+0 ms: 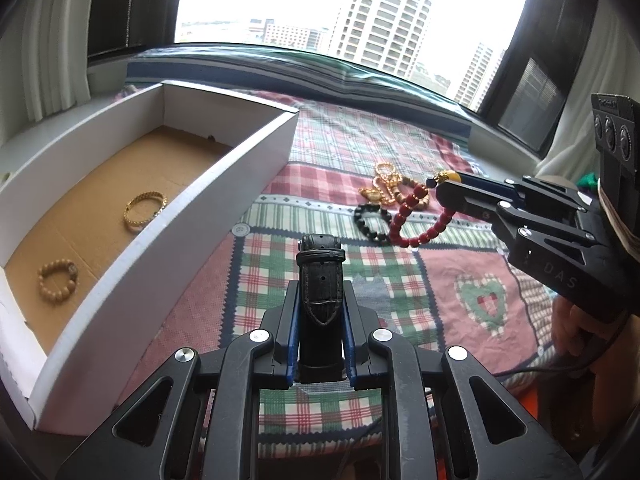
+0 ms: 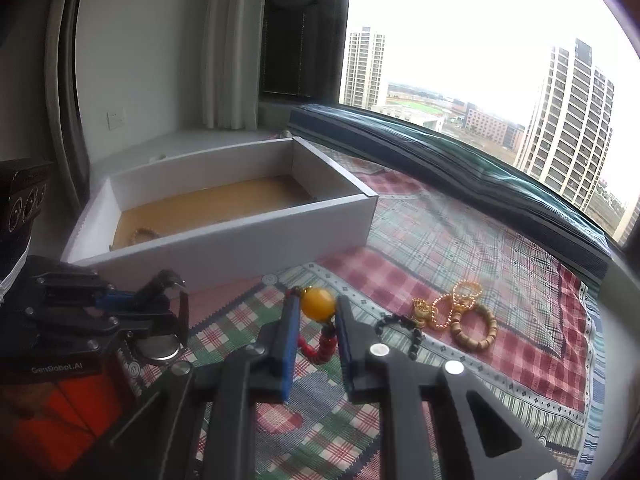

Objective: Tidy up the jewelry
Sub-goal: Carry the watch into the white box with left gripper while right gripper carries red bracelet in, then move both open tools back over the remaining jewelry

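My left gripper (image 1: 319, 300) is shut on a black leather watch (image 1: 321, 276), strap upright, held above the quilt right of the white box (image 1: 224, 184). It also shows in the right wrist view (image 2: 160, 312), watch case (image 2: 158, 346) hanging below. My right gripper (image 2: 316, 308) is shut on a red bead bracelet (image 2: 322, 346) at its yellow bead (image 2: 318, 303); the left wrist view shows the bracelet (image 1: 420, 220) dangling. In the box lie a gold bracelet (image 1: 144, 210) and a tan bead bracelet (image 1: 58, 280).
On the plaid quilt (image 1: 400, 288) lie a black bead bracelet (image 1: 372, 222), a gold chain (image 2: 448, 306) and a wooden bead bracelet (image 2: 474, 330). A dark cushion (image 2: 460, 168) runs along the window. An orange object (image 2: 60, 412) sits at the lower left.
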The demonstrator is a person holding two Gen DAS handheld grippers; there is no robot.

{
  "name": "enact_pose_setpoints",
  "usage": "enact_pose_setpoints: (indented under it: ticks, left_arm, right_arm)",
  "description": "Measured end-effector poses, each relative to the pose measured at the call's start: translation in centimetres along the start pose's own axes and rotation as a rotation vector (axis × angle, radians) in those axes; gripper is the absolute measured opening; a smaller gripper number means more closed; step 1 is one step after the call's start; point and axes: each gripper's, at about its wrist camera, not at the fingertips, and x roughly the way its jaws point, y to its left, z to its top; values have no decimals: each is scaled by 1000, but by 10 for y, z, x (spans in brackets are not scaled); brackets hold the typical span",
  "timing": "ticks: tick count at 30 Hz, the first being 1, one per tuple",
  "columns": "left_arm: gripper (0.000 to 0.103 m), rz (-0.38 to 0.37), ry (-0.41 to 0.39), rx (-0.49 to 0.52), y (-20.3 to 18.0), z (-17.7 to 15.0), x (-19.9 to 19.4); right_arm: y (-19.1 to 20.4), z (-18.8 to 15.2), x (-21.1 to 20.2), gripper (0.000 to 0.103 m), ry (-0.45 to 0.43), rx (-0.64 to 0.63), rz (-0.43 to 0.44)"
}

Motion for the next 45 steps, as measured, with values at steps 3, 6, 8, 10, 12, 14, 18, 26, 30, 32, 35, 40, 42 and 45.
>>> enact_pose_setpoints:
  ticks: [3,6,8,10,12,14,18,26,30,32,35,40,42,45]
  left_arm:
    - [17,-2,-10,-5,3,2,-5]
    - [17,-7,-22,-19,6,6,-14]
    - [17,-16,-26,-35,10,9,-21]
    - [17,-30,-28,-64,18,15,-29]
    - [17,-29,-40,-94,31,22,-41]
    - [17,1,-67,-124,49,30,-55]
    - [17,117,-117,-189,97,44,-79]
    - [17,313,-94,-293,187,57,-66]
    - [17,315,-15,-294,200,55,-30]
    - [17,305,25,-295,204,54,-14]
    - [17,311,72,-294,206,55,12]
    - [43,371,158,-271,206,57,48]
    - [47,375,120,-272,205,58,40]
    - [61,380,63,-277,202,56,20]
  right_arm:
    - [2,2,1,18,1,0,1]
    - [3,5,0,18,1,6,15]
    - [5,8,0,18,-4,3,20]
    - [8,14,-1,18,-11,-6,25]
    - [10,22,-1,18,-21,-12,34]
    - [13,33,-3,18,-45,-21,41]
    - [21,64,0,18,-95,-33,71]
    - [54,122,53,18,-73,-39,199]
    - [80,136,98,18,-12,-77,226]
    - [90,140,124,18,37,-83,247]
    - [99,140,164,18,106,-88,279]
    - [80,135,229,20,229,-30,225]
    - [63,132,245,38,252,-19,119]
    - [38,131,238,43,211,4,46]
